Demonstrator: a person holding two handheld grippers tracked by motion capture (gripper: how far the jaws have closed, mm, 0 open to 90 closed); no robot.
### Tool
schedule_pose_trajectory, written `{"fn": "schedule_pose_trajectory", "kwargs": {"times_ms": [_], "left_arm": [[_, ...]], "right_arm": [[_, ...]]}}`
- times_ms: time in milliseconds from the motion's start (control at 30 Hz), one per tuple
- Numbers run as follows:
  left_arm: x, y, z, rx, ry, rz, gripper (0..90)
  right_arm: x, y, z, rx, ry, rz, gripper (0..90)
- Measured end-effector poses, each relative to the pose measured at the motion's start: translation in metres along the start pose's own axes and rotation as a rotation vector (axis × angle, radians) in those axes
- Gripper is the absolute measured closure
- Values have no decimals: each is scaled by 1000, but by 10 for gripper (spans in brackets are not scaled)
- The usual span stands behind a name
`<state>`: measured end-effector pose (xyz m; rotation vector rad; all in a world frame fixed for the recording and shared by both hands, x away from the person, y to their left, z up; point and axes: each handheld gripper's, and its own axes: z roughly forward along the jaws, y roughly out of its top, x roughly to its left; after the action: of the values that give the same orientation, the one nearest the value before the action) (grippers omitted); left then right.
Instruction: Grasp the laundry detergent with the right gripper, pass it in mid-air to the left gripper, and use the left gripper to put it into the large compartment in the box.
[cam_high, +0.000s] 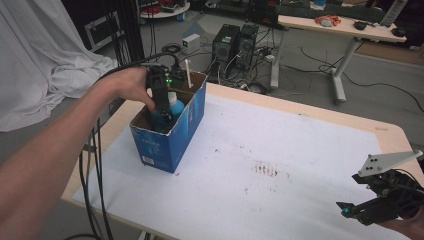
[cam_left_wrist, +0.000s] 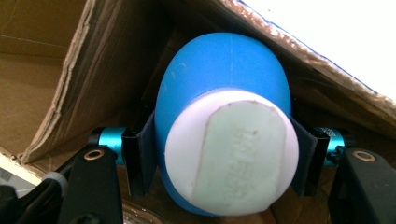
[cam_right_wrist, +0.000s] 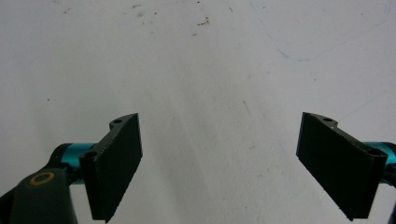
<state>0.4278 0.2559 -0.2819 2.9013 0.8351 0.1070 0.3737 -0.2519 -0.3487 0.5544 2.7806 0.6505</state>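
My right claw (cam_high: 352, 209) hovers at the near right corner of the desk (cam_high: 300, 165), its two black jaws spread wide apart with nothing between them; in the right gripper view they frame a bare stretch of the white desk cover, which carries a few small dark specks and a faint blue pen line

Across the desk to the left, my left claw (cam_high: 161, 107) reaches down into an open blue cardboard box (cam_high: 172, 137) that stands near the desk's far left edge. That claw is clamped on a blue bottle (cam_left_wrist: 224, 93) with a white cap (cam_left_wrist: 232, 151): in the left gripper view the black pads press against both sides of the bottle's body just below the cap, whose top faces the camera. The bottle sits inside the box, close against its brown inner wall. A thin white stick (cam_high: 188, 73) rises from the far end of the box

Beyond the desk, two black computer towers (cam_high: 234, 47) stand on the floor among loose cables
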Motion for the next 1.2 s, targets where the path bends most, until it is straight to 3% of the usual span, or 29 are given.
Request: {"fn": "schedule_pose_trajectory", "kwargs": {"times_ms": [967, 1200], "left_arm": [[2, 1, 2, 4, -8, -12, 341], [3, 0, -1, -19, 7, -20, 319]], "right_arm": [[4, 4, 1, 14, -3, -14, 135], [4, 4, 1, 15, -2, -12, 135]]}}
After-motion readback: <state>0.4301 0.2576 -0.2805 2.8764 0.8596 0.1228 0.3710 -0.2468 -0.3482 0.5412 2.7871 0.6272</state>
